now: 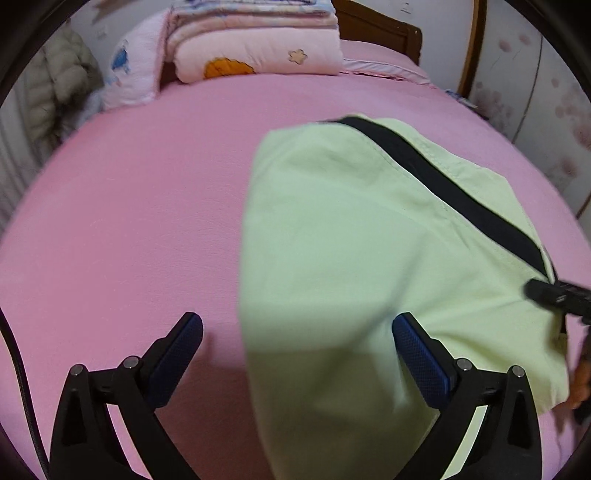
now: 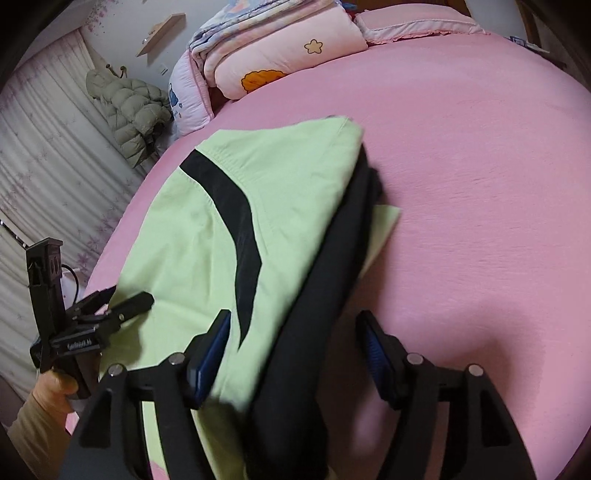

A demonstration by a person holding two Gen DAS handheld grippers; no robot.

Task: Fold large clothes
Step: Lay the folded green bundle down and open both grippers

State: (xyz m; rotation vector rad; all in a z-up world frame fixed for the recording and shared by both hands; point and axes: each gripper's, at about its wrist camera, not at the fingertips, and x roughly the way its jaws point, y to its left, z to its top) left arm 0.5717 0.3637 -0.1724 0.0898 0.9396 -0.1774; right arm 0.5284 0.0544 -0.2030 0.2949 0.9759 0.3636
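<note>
A light green garment [image 1: 351,258] with a black stripe [image 1: 443,184] lies folded on the pink bed [image 1: 129,221]. My left gripper [image 1: 297,332] is open above its left edge, one finger over the sheet, one over the cloth. In the right wrist view the garment [image 2: 192,229] shows green on top with a black part [image 2: 314,314] along its right side. My right gripper [image 2: 293,332] is open, its fingers straddling the black fold. The left gripper [image 2: 125,299] shows at the garment's left edge, the right gripper's tip [image 1: 554,295] at its right edge.
Folded pink quilts [image 1: 258,48] and a pillow [image 1: 129,74] are stacked at the head of the bed. A padded jacket [image 2: 133,110] hangs by the curtain [image 2: 44,166] on the left. A wooden headboard [image 1: 376,26] stands behind.
</note>
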